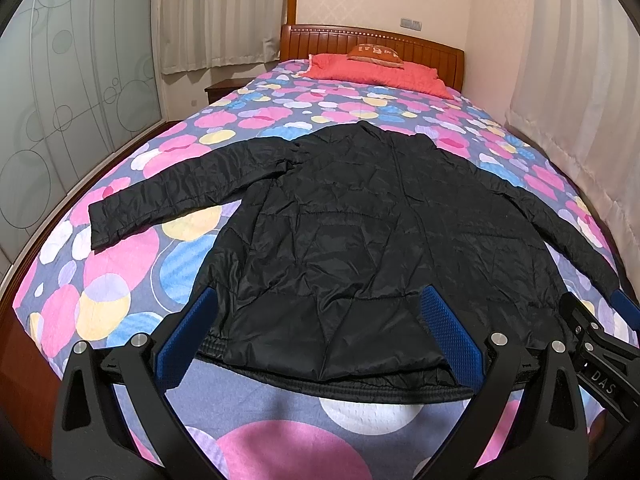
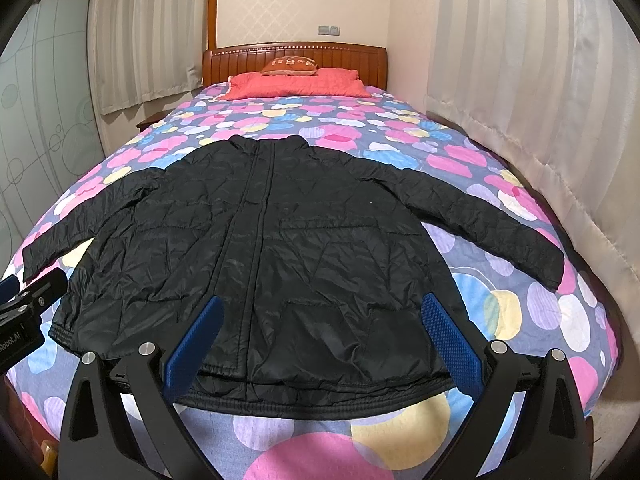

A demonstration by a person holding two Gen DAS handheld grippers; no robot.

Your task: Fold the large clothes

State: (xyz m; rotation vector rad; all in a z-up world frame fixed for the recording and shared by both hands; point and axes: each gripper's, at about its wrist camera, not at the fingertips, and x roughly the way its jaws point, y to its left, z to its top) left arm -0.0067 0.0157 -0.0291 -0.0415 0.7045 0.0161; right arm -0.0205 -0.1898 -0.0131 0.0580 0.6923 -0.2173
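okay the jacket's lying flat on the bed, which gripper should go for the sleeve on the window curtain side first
Probably the right gripper. It hangs open over the black jacket's hem, and that sleeve spreads out on its side. The left gripper, also open, sits nearer the opposite sleeve.

Patterned bedspread (image 1: 120,272); red pillow (image 2: 296,85); wooden headboard (image 2: 344,58); curtains (image 2: 520,80).

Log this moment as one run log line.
jacket flat on bed, sleeves spread | left gripper open | right gripper open | fold not begun
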